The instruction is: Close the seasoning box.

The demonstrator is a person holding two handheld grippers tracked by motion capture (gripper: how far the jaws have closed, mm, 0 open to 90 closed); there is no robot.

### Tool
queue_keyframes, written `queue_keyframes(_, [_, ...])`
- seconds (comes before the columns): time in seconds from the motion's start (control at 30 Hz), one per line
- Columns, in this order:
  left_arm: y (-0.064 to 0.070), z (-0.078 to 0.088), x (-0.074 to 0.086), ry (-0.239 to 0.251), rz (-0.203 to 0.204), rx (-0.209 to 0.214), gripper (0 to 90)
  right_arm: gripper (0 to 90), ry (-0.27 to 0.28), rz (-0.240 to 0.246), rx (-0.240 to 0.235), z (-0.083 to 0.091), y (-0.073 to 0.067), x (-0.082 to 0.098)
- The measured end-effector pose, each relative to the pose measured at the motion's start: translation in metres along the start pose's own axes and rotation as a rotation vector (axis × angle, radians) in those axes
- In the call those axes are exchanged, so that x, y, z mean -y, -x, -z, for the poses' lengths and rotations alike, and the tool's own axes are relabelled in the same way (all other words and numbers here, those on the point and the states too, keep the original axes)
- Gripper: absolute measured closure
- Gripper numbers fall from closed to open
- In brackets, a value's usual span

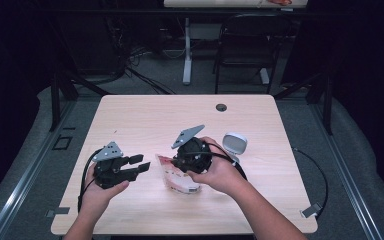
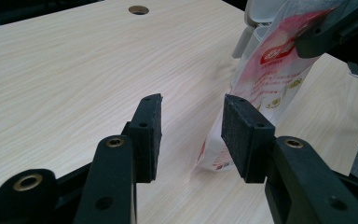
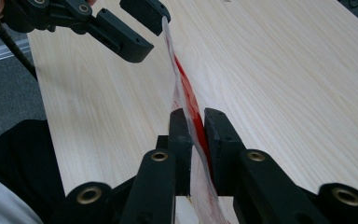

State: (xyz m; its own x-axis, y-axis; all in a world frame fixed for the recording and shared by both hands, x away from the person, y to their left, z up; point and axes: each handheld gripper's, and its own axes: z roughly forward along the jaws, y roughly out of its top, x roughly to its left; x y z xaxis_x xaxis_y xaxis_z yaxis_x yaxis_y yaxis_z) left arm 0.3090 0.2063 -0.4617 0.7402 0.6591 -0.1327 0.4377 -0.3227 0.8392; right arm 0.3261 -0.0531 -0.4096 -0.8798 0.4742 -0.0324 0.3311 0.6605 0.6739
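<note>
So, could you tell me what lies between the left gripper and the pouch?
Only bare table: in the left gripper view the left gripper stands open just short of the pouch, which the right gripper pinches.

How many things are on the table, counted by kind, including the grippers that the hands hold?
Red and white pouch: 1
White device: 1
Black grippers: 2, left gripper and right gripper
Total: 4

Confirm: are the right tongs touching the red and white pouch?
Touching. The right gripper view shows the right tongs closed on the pouch, both pads pressed against its thin edge.
</note>
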Motion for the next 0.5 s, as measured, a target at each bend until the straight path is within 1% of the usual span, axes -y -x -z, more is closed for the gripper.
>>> queue_keyframes(0.2, [0.0002,-0.0001,0.0001,-0.003,-0.004,0.000,58.3,88.1,-0.009,0.022,-0.009,-0.0001,0.0013,-0.0006])
queue_keyframes(0.5, [0.0008,-0.0005,0.0002,-0.003,-0.008,0.003,58.3,89.4,-0.016,0.058,-0.008,0.0017,0.0026,-0.0003])
